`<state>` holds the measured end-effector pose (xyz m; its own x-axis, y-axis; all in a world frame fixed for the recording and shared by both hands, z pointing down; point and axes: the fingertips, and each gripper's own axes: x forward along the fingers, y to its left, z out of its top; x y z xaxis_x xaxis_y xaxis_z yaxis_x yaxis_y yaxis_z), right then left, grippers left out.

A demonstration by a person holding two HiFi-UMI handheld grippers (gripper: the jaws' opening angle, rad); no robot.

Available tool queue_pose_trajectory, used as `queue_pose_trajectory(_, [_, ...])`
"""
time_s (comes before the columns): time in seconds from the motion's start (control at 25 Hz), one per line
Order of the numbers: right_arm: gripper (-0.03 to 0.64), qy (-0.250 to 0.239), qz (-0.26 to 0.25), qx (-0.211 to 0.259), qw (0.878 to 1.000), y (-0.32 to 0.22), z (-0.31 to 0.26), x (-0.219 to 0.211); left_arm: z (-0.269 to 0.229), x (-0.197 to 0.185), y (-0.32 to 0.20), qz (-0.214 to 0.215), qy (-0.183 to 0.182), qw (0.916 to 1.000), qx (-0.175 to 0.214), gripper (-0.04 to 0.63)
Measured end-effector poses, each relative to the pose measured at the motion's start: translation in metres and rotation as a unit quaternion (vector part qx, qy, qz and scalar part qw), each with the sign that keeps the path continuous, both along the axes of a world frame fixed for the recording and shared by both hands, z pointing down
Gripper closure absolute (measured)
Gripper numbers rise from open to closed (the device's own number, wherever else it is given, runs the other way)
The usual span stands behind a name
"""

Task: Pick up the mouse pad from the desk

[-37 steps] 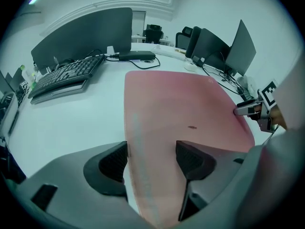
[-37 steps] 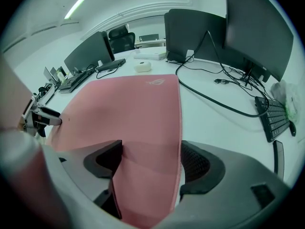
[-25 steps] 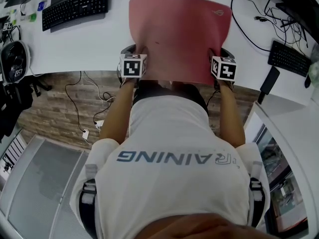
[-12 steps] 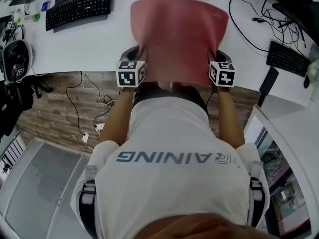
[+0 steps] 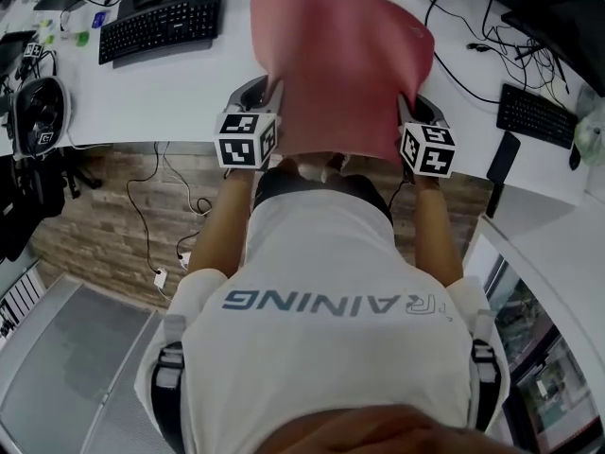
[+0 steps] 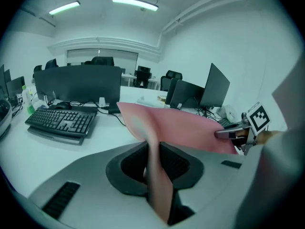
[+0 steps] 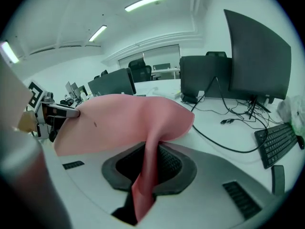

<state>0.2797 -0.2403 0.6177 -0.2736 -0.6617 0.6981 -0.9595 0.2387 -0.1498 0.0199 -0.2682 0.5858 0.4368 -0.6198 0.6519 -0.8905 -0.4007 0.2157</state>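
Observation:
The pink mouse pad point(image 5: 345, 64) hangs lifted above the white desk point(image 5: 170, 88), bowed between the two grippers. My left gripper point(image 5: 274, 97) pinches its near left edge, and my right gripper point(image 5: 408, 107) pinches its near right edge. In the left gripper view the pad point(image 6: 190, 128) runs between the pads of the left gripper point(image 6: 155, 166), whose jaws are still closing on it. The right gripper view shows the pad point(image 7: 124, 118) folded up through the right gripper point(image 7: 150, 168), its jaws likewise still closing on it. The pad's far edge is hidden from the head view.
A black keyboard point(image 5: 161, 22) lies on the desk at the far left and another keyboard point(image 5: 534, 112) at the right. Cables point(image 5: 473, 55) trail right of the pad. A dark flat device point(image 5: 501, 159) sits near the desk's right front edge. Monitors point(image 6: 78, 85) stand behind.
Both grippers have risen with the pad pinched in them. The pad, flat on the desk a second ago, now hangs lifted and curved.

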Motion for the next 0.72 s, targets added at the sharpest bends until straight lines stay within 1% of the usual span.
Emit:
queue_pose_trajectory(0.16, [0.540, 0.004, 0.008, 0.048, 0.999, -0.013, -0.044, 0.004, -0.035, -0.001, -0.011, -0.009, 0.019, 0.9991, 0.036, 0.492])
queue_pose_trajectory(0.36, [0.541, 0.008, 0.024, 0.115, 0.993, -0.032, -0.098, 0.007, -0.084, 0.001, -0.031, -0.005, 0.035, 0.9949, 0.095, 0.490])
queue_pose_trajectory(0.52, [0.543, 0.011, 0.034, 0.162, 0.986, -0.039, -0.138, 0.009, -0.123, 0.003, -0.042, -0.002, 0.050, 0.9895, 0.136, 0.491])
queue_pose_trajectory(0.72, [0.543, 0.024, 0.039, 0.215, 0.976, -0.043, -0.194, 0.011, -0.171, 0.007, -0.053, 0.009, 0.064, 0.9803, 0.186, 0.489])
